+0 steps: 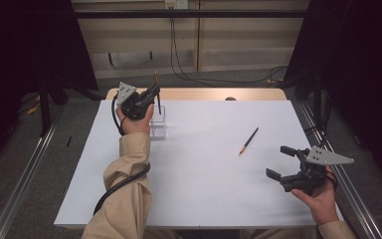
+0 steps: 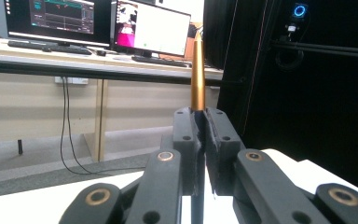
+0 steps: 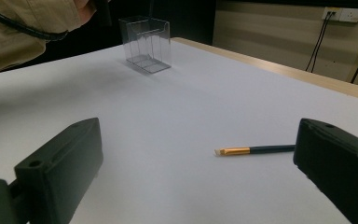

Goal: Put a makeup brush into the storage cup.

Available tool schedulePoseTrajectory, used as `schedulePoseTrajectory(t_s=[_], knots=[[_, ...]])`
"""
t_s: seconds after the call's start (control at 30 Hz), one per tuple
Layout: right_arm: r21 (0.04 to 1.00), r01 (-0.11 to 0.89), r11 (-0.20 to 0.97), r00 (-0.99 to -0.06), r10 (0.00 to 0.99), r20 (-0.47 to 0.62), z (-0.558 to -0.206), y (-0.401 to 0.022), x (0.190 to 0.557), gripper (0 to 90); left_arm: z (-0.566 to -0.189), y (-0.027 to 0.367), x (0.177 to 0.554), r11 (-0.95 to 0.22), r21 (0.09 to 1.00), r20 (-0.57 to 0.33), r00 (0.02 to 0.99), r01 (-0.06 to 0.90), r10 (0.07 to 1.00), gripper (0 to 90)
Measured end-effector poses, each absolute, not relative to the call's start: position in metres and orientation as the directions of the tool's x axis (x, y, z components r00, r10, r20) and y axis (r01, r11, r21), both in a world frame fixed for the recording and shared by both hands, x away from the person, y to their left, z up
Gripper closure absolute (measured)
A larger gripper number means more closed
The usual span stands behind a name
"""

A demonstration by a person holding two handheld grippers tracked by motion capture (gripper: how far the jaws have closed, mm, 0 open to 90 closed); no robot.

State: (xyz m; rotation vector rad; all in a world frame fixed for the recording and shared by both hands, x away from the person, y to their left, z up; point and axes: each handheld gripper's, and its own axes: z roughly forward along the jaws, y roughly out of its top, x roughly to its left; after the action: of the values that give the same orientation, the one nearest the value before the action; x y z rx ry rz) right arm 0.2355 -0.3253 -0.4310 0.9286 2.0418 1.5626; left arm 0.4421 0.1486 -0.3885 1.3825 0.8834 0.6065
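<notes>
My left gripper (image 1: 154, 92) is shut on a thin brush (image 2: 197, 74) that stands upright, its gold ferrule rising above the jaws and its dark handle (image 1: 158, 105) hanging down over a clear plastic box (image 1: 158, 121). That box (image 3: 146, 43) stands at the far left of the white table. A second brush (image 1: 248, 141) with a dark handle and gold ferrule lies flat right of centre; in the right gripper view this brush (image 3: 254, 150) lies just ahead of the jaws. My right gripper (image 1: 281, 161) rests open at the table's right edge, nothing between its jaws.
The white table sheet (image 1: 199, 169) spreads wide between the two hands. A wooden table edge (image 1: 204, 94) runs along the back. Cables (image 1: 189, 74) trail over the floor behind, and dark curtains hang on both sides. Monitors (image 2: 149, 29) stand on a desk beyond.
</notes>
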Motion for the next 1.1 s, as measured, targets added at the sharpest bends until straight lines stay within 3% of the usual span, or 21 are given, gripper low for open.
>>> schedulePoseTrajectory(t_s=[1.1], knots=[[0.954,0.257,0.151,-0.702,0.708,0.078,-0.431,-0.325,0.235,0.8,-0.404,0.148,0.443,0.108,0.982,-0.176,0.554,0.154,0.814,83.9]])
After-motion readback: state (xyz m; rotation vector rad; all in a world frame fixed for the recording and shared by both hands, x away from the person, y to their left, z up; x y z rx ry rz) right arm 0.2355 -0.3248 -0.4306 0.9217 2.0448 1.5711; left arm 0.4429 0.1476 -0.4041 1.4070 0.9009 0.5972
